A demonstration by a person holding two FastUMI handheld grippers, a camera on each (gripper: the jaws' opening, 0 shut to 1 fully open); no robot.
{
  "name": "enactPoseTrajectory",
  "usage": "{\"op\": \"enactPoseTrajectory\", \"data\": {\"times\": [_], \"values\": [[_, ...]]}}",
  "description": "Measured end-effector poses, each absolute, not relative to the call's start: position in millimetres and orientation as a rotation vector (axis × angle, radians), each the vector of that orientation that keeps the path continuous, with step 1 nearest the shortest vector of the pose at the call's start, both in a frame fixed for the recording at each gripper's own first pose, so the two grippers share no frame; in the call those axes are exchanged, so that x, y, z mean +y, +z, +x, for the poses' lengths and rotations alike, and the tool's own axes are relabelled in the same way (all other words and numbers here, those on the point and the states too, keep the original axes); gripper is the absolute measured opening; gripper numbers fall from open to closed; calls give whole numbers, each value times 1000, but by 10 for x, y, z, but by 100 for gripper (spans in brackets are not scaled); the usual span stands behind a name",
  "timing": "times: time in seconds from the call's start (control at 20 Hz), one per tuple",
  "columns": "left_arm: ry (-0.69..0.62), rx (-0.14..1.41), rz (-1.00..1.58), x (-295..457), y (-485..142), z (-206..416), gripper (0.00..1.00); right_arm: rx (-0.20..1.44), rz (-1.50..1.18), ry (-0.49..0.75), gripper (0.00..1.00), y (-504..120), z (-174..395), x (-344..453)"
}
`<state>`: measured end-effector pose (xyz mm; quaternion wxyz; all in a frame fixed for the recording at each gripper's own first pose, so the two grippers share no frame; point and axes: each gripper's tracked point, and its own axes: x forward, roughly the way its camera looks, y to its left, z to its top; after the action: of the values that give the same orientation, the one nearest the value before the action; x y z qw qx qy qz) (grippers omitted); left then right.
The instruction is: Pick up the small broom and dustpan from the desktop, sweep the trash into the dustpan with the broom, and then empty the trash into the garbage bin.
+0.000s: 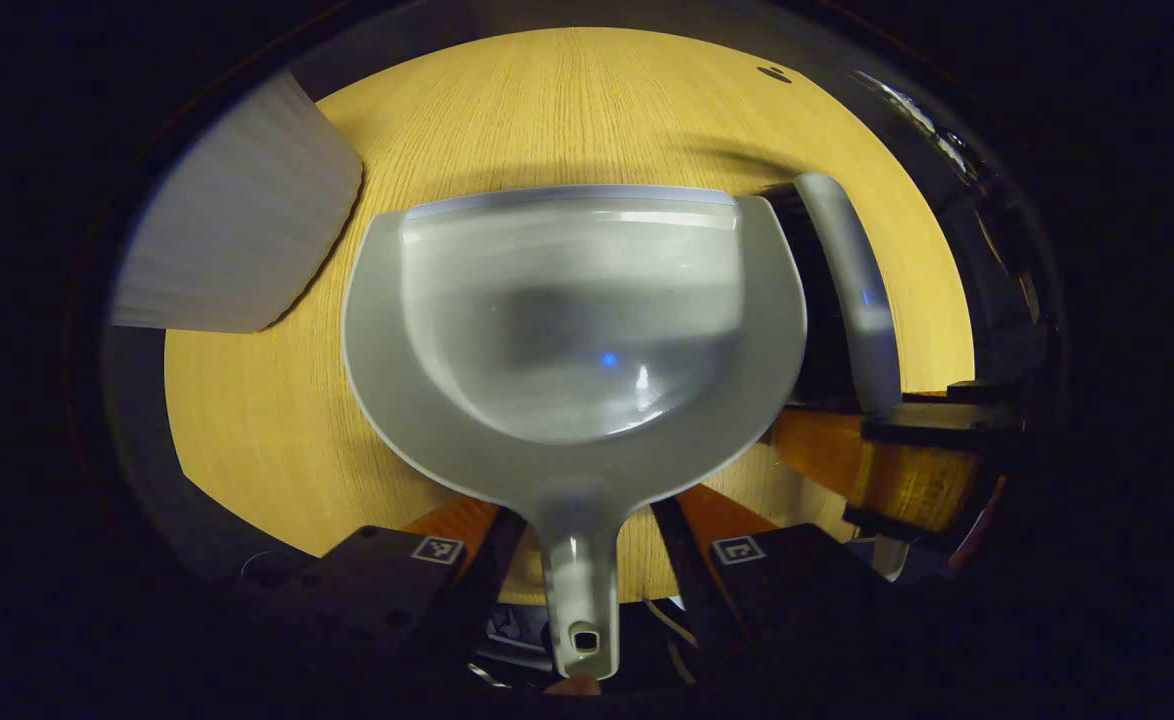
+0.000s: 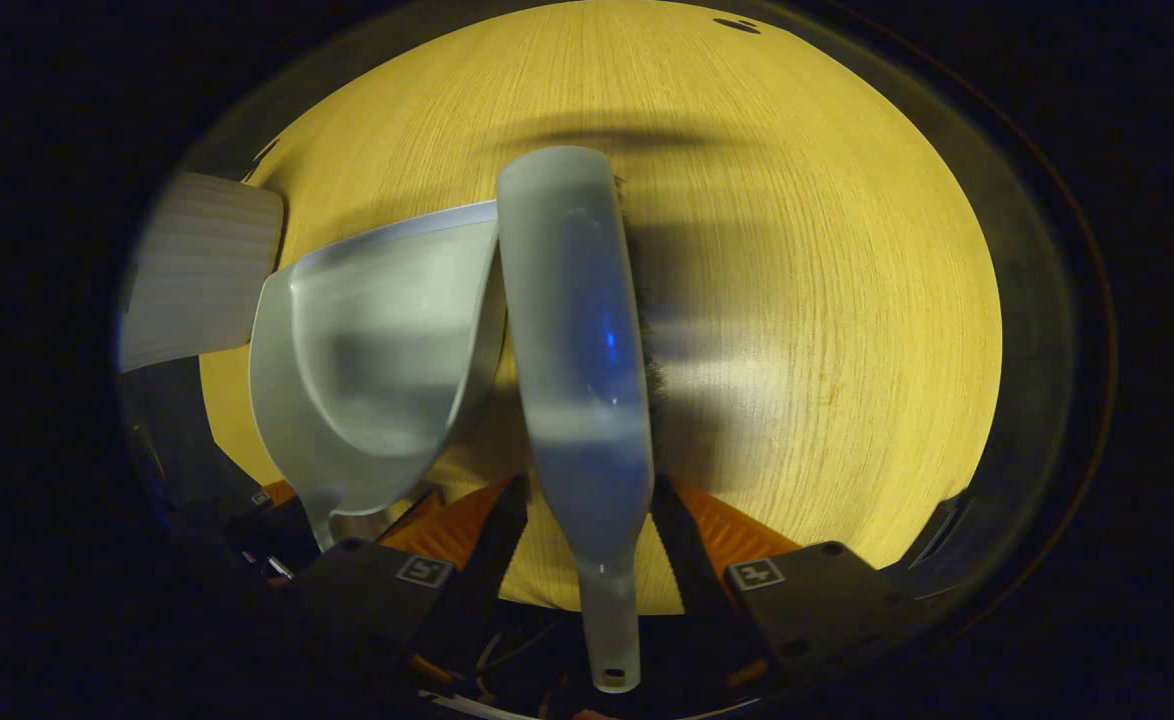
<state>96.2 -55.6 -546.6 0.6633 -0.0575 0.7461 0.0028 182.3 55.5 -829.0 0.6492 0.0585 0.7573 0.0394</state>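
Desktop [image 1: 277, 430]: yellow wood-grain surface. Dustpan [image 1: 567, 330], smooth grey plastic, rounded scoop, handle clamped in left gripper [image 1: 587, 545]. Broom [image 2: 577, 350], grey glossy back, dark bristles, just beside dustpan's right edge, handle clamped in right gripper [image 2: 587, 560]. Ribbed grey bin [image 1: 237, 210] at left.

Bare desktop [image 2: 827, 300] right of broom [image 2: 577, 350]; dustpan [image 2: 377, 350] seemingly crowds its left.

Dim booth, light wooden desktop [image 1: 567, 110], surroundings perhaps dark.
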Motion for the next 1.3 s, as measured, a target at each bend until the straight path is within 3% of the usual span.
{"op": "enactPoseTrajectory", "data": {"times": [0.05,0.1,0.45,0.5,0.65,0.7,1.25,1.3], "values": [[14,1682,-136,-562,-5474,969,88,1716,130,80,90,-8294,1825,547],[16,1676,-134,-553,-5462,955,88,1711,115,69,97,-8301,1821,510],[-74,1593,-91,-578,-5223,953,87,1621,154,69,97,-8006,1890,489],[-85,1567,-63,-552,-5135,957,89,1600,157,78,94,-7924,1896,484],[-82,1443,6,-442,-4888,1015,88,1505,173,166,97,-7654,1904,550],[-81,1401,9,-435,-4803,1021,88,1464,164,185,94,-7563,1891,534],[-159,889,29,-517,-3633,1101,88,915,156,178,97,-6067,1931,386],[-142,840,30,-501,-3494,1120,88,838,154,189,92,-5845,1959,396]]}}
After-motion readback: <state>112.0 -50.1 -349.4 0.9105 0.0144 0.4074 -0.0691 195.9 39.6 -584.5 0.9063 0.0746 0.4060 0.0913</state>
